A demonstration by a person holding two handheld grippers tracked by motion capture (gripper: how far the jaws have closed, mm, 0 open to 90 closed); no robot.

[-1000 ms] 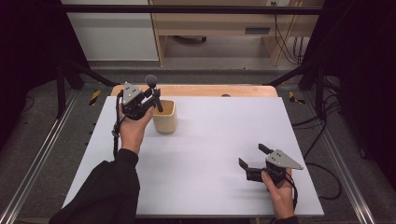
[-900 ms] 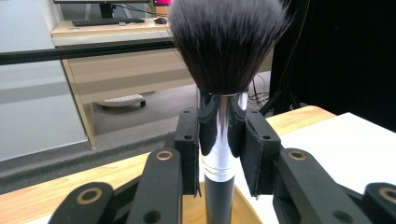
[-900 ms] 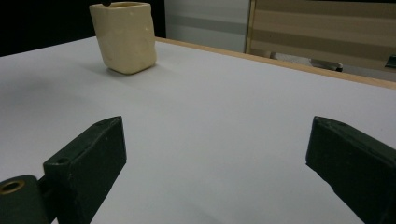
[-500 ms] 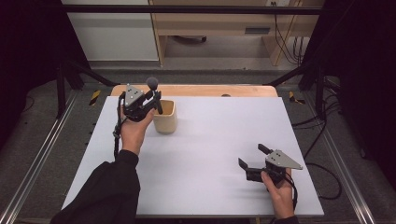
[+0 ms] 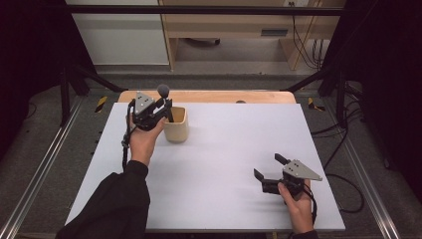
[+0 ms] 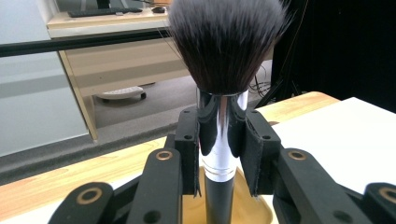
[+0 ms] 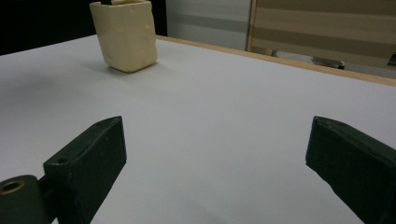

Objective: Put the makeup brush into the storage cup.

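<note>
A makeup brush [image 6: 226, 46] with dark bristles and a silver ferrule stands upright, its black handle going down into a cream cup [image 5: 176, 124] at the table's back left. My left gripper [image 5: 161, 107] is shut on the ferrule, just above the cup's rim [image 6: 252, 212]. The brush head [image 5: 162, 90] rises above the gripper. Near the front right, my right gripper [image 5: 268, 167] rests low over the white table, jaws wide open with nothing between them. In the right gripper view the cup [image 7: 125, 35] sits far off at upper left.
The white tabletop [image 5: 229, 149] has a wooden strip [image 5: 214, 96] along its back edge. Beyond it are a desk and grey floor. Metal frame rails run down both sides, with black cables at the right.
The left gripper and brush have shifted very slightly over the cup. The right gripper has stayed where it was.
</note>
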